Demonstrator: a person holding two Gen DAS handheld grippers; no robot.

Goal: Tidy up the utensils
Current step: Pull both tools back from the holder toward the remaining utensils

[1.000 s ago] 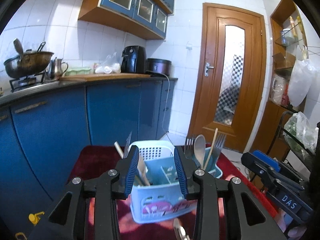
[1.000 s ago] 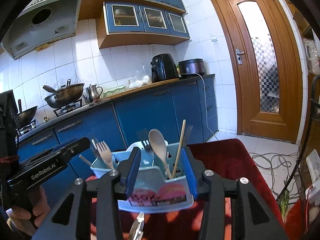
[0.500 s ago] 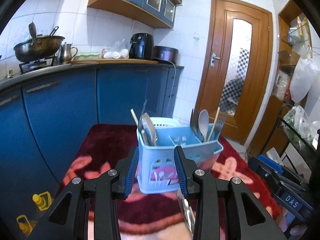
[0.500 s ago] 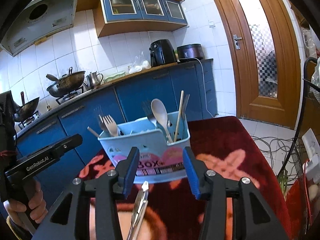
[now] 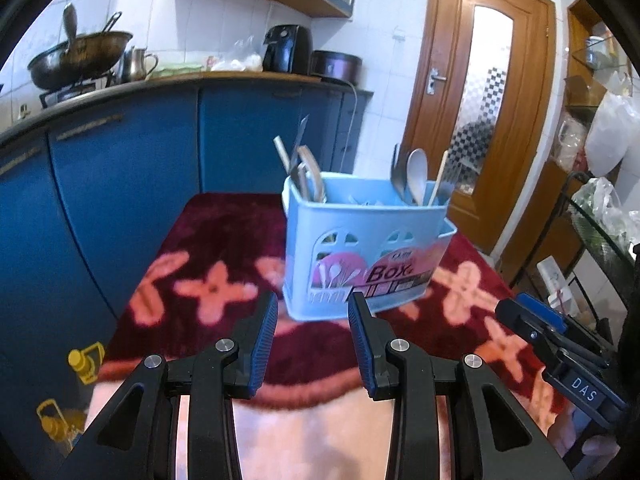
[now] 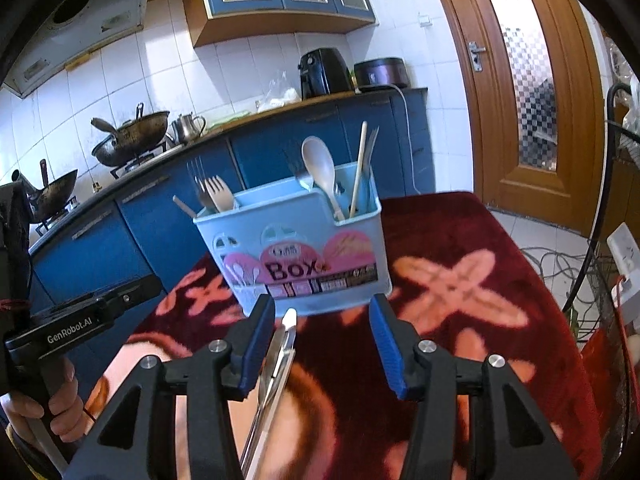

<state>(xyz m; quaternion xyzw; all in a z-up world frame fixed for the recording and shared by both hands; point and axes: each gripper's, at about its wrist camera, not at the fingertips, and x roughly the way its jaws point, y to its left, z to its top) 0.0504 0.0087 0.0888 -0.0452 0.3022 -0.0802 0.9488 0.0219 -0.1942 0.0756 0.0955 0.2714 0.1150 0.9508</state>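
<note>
A light blue utensil box [image 5: 360, 256] [image 6: 296, 248] stands on a dark red flowered cloth [image 5: 216, 240] [image 6: 460, 264]. It holds a spoon [image 6: 320, 172], forks [image 6: 218, 196], a chopstick [image 6: 358, 172] and a knife [image 5: 298, 148]. My left gripper [image 5: 313, 312] is open and empty, just short of the box. My right gripper [image 6: 322, 316] is open; metal tongs [image 6: 276, 364] lie on the cloth between its fingers, close to the left finger, tip toward the box. The other gripper shows at the edge of each view.
Blue kitchen cabinets [image 5: 120, 184] run along the left behind the table, with woks [image 6: 132, 136], a kettle and appliances on the counter. A wooden door [image 5: 480, 120] is at the back right. A wire rack [image 5: 600, 232] with bags stands at the right.
Both grippers have pulled back from the box, which now stands farther ahead instead of between the fingers. The tongs have come into fuller view in the right wrist view.
</note>
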